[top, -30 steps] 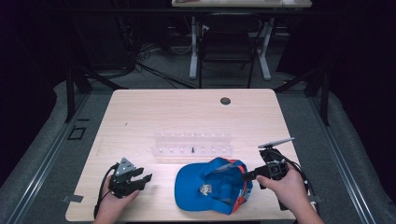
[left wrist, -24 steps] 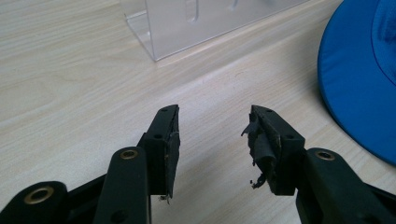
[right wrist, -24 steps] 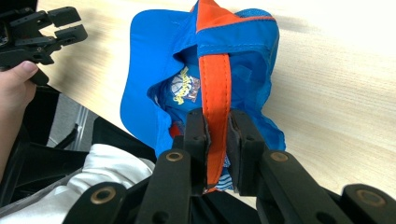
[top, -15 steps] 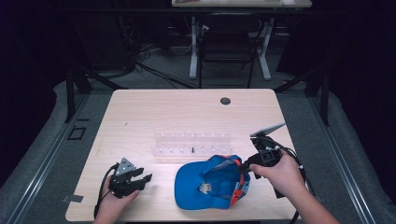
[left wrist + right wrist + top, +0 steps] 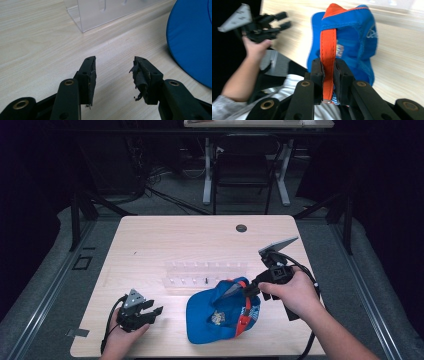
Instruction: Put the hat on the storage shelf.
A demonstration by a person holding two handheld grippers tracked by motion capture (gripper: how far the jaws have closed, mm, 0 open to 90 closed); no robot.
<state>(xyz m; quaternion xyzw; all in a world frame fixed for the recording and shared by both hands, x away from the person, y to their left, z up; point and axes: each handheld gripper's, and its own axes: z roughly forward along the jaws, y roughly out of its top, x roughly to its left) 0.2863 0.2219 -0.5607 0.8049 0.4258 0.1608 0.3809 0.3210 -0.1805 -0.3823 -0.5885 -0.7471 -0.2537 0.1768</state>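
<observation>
A light wooden table [image 5: 165,240] is carrying a clear plastic rack [image 5: 205,272] near its middle and a blue cap [image 5: 220,317] just in front of it, toward the person's edge. The right gripper [image 5: 329,75] is clamping the cap's orange strap [image 5: 327,50] between its closed jaws and tilting that side of the cap up off the table. The left gripper [image 5: 113,75] is resting low over the bare wood to the cap's left, its jaws standing apart and gripping nothing.

A blue cap [image 5: 220,317] with an orange strap [image 5: 328,55] lies on the pale wood-grain table [image 5: 165,240].
</observation>
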